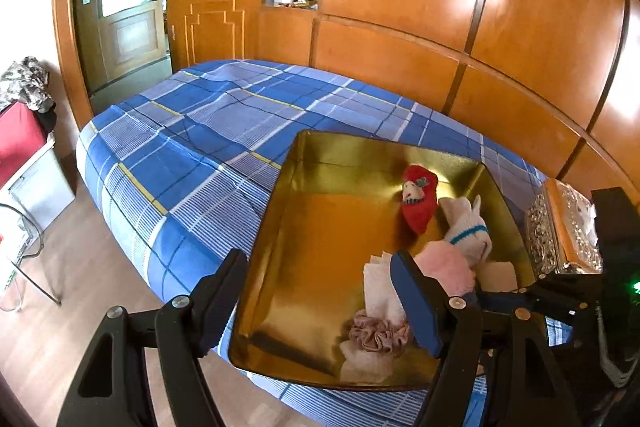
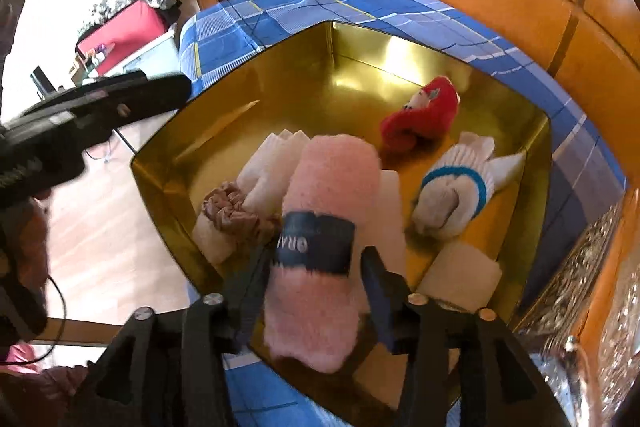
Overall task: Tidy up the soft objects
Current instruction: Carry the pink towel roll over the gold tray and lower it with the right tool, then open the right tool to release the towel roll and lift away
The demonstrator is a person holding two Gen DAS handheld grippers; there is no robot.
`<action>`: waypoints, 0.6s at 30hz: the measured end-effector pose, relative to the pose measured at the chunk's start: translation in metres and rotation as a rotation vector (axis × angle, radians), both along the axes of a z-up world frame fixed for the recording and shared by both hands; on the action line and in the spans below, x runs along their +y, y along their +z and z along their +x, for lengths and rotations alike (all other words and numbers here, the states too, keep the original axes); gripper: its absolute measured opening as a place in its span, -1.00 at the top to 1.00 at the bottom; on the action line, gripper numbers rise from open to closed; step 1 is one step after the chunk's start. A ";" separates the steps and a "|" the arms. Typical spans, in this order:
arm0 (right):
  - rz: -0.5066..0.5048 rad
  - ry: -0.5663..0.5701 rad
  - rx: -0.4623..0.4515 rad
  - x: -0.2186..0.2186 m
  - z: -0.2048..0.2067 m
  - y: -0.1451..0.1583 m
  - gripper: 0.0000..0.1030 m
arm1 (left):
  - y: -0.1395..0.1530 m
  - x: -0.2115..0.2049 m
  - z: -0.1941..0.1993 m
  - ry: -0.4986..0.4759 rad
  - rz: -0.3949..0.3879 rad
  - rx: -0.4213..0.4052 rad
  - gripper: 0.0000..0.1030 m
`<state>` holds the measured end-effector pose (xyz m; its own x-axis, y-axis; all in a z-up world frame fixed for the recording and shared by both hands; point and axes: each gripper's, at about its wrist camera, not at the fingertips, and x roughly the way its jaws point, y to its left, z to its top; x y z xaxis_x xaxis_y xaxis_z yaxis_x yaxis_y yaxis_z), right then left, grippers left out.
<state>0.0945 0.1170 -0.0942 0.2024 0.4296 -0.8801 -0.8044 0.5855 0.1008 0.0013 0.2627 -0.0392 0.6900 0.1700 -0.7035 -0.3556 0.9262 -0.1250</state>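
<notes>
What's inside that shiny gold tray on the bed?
The gold tray holds a red sock, blue-banded white sock, scrunchie, folded white cloths and pink fuzzy sock, which hides whatever lies underneath.

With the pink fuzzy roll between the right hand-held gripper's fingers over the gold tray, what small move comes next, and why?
Probably open the right hand-held gripper fully and back away: the pink roll already lies in the gold tray beside the scrunchie, and its fingers look loose on it.

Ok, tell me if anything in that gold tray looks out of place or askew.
One thing: the pink fuzzy roll lies across the gold tray's near rim, partly overhanging it, between the right hand-held gripper's jaws. The other soft items sit inside.
</notes>
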 end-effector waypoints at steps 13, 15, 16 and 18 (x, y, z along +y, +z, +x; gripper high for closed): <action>0.026 -0.059 -0.019 -0.010 -0.007 0.003 0.37 | 0.003 -0.006 -0.001 -0.008 0.004 -0.008 -0.46; 0.016 -0.063 -0.021 -0.008 -0.008 -0.002 0.37 | 0.003 -0.009 -0.001 -0.016 0.007 -0.008 -0.47; 0.004 -0.070 -0.029 -0.007 -0.008 -0.006 0.37 | 0.004 -0.010 -0.001 -0.019 0.007 -0.008 -0.47; 0.009 -0.079 -0.026 -0.008 -0.008 -0.009 0.37 | 0.004 -0.015 -0.001 -0.032 0.012 -0.008 -0.47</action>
<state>0.0863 0.1094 -0.1032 0.2590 0.4192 -0.8702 -0.7583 0.6463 0.0856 0.0004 0.2477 -0.0354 0.7009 0.1557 -0.6961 -0.3246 0.9386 -0.1169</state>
